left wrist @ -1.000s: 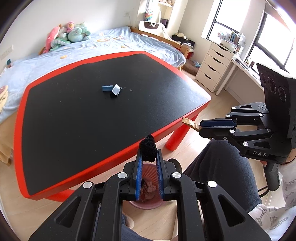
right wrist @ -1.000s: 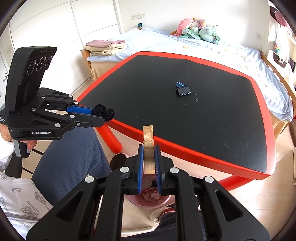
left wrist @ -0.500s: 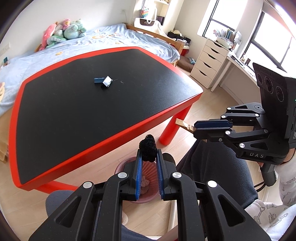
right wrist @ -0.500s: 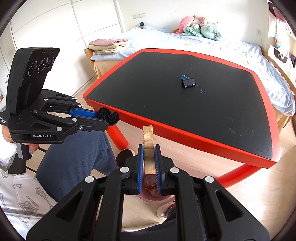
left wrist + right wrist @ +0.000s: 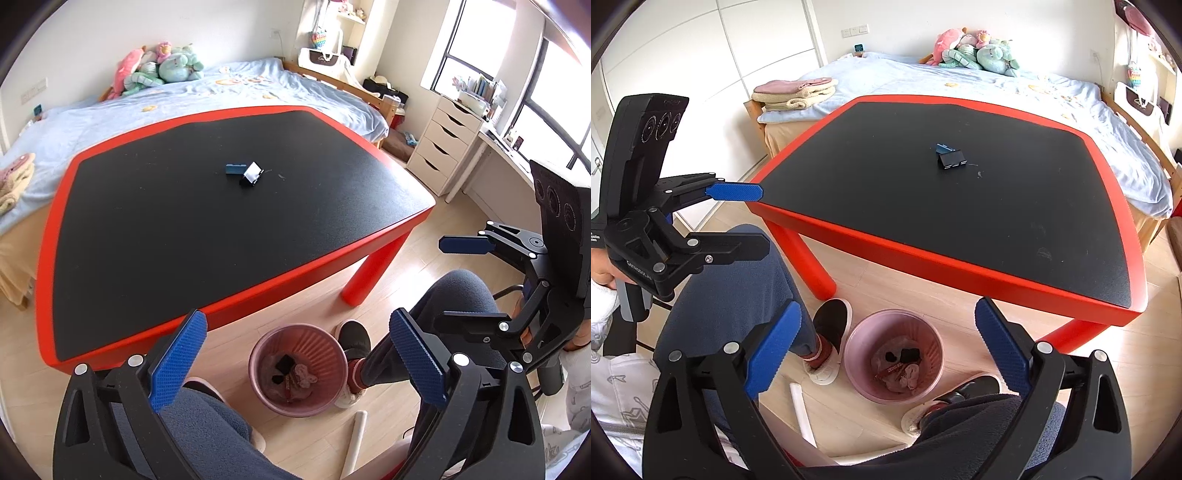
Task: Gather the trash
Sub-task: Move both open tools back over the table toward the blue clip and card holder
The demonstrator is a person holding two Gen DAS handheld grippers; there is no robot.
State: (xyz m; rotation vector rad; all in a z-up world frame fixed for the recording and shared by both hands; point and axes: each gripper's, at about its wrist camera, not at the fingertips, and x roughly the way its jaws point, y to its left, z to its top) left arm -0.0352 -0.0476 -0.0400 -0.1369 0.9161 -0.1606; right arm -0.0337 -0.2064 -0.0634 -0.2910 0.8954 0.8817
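A pink bin (image 5: 258, 362) (image 5: 934, 350) stands on the floor between the person's feet, with several scraps of trash inside, some black. My left gripper (image 5: 295, 362) is open and empty above the bin. My right gripper (image 5: 886, 350) is open and empty above the bin too. Each gripper shows in the other's view, the right gripper (image 5: 465, 244) to the right, the left gripper (image 5: 735, 192) to the left. A black binder clip (image 5: 251, 174) (image 5: 953, 159) and a small blue piece (image 5: 235, 168) (image 5: 943, 148) lie near the middle of the black table with a red rim (image 5: 258, 295) (image 5: 960, 266).
The person's knees and shoes (image 5: 352, 338) (image 5: 831, 323) flank the bin. A white stick (image 5: 355, 439) (image 5: 802, 410) lies on the wooden floor. A bed (image 5: 221, 96) stands behind the table, white drawers (image 5: 443, 144) at the right.
Both grippers opened. The black fuzzy scrap left my left gripper and the wooden piece left my right gripper. Both grippers drew back from the table to above the bin.
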